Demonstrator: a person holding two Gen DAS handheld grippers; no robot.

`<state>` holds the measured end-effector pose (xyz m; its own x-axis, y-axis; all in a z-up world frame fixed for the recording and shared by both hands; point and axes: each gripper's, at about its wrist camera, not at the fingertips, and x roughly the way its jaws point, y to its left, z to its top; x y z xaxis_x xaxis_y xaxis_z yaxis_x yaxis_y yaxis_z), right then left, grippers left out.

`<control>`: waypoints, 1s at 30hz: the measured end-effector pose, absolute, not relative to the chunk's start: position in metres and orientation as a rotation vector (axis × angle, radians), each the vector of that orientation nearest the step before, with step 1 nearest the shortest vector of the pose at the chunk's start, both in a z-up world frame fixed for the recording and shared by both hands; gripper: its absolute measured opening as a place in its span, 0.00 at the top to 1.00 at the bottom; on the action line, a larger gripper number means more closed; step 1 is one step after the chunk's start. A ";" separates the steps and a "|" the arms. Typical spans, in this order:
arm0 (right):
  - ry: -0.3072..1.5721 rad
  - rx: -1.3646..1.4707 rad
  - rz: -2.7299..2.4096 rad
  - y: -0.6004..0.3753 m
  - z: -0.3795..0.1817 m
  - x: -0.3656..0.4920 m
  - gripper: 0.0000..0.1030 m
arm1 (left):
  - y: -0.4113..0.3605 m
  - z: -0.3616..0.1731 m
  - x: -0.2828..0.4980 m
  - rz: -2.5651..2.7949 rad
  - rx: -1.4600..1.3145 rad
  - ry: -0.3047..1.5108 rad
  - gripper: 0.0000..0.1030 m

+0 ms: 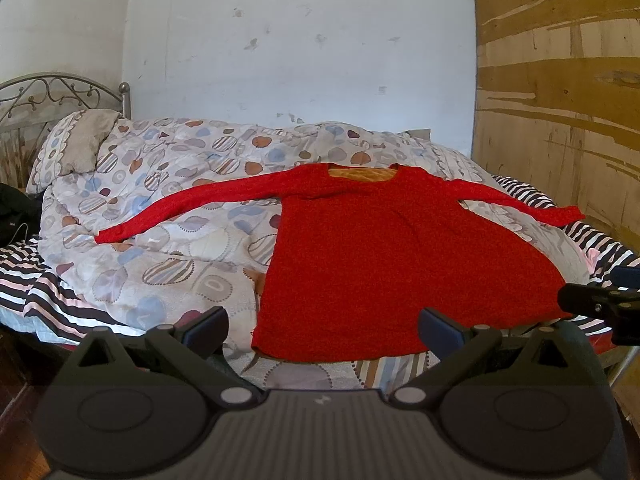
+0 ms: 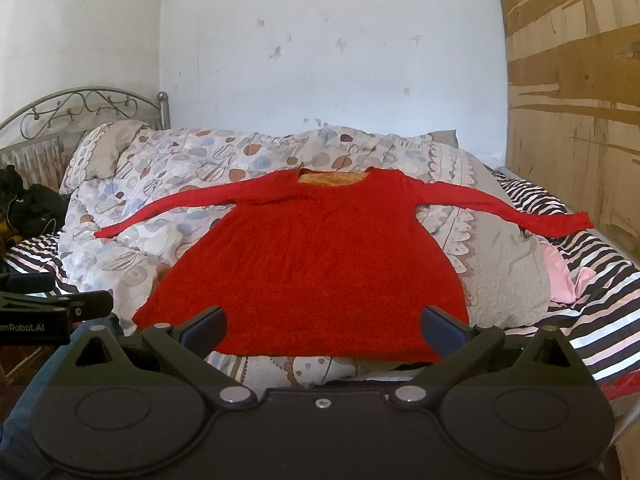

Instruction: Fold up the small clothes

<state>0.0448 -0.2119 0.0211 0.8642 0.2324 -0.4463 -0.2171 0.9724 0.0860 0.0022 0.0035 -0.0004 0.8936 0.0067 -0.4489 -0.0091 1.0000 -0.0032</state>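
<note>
Patterned quilt (image 1: 168, 208), red top (image 1: 360, 264) spread flat — just beyond left tool (image 1: 322, 330) and right tool (image 2: 322, 330), both wide open, empty

A metal-framed bed (image 2: 86, 100) carries a striped sheet (image 2: 600, 320), on which a patterned quilt (image 2: 168, 176) lies rumpled, with a pillow (image 2: 108, 152) at the head and a red top (image 2: 312, 256) spread flat, sleeves out, over the quilt.
</note>
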 end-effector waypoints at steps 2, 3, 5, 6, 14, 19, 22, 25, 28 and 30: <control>0.473 0.033 0.235 -0.212 0.021 0.045 0.00 | 0.003 0.000 0.002 0.008 -0.005 0.465 0.01; 0.473 0.034 0.236 -0.212 0.021 0.045 0.00 | 0.003 0.000 0.002 0.009 -0.005 0.465 0.01; 0.474 0.034 0.235 -0.212 0.021 0.045 0.00 | 0.003 -0.001 0.002 0.009 -0.005 0.465 0.01; 0.473 0.034 0.235 -0.212 0.021 0.045 0.00 | 0.004 -0.001 0.002 0.009 -0.004 0.465 0.00; 0.476 0.035 0.236 -0.212 0.021 0.046 0.00 | 0.002 0.000 0.001 0.008 -0.003 0.465 0.01; 0.477 0.035 0.236 -0.212 0.021 0.046 0.00 | 0.000 0.001 0.000 0.008 -0.001 0.465 0.01; 0.478 0.035 0.236 -0.212 0.021 0.046 0.00 | 0.000 0.002 0.000 0.008 -0.001 0.465 0.01; 0.478 0.035 0.236 -0.212 0.020 0.045 0.00 | 0.000 0.001 0.000 0.008 0.000 0.465 0.01; 0.479 0.035 0.236 -0.212 0.021 0.046 0.00 | 0.000 0.001 0.000 0.008 -0.001 0.465 0.00; 0.479 0.035 0.236 -0.212 0.021 0.046 0.00 | 0.000 0.001 0.000 0.008 -0.001 0.465 0.00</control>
<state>0.0461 -0.2115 0.0207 0.8607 0.2335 -0.4524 -0.2172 0.9721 0.0884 0.0000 -0.0003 0.0012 0.8938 0.0080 -0.4484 -0.0082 1.0000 0.0014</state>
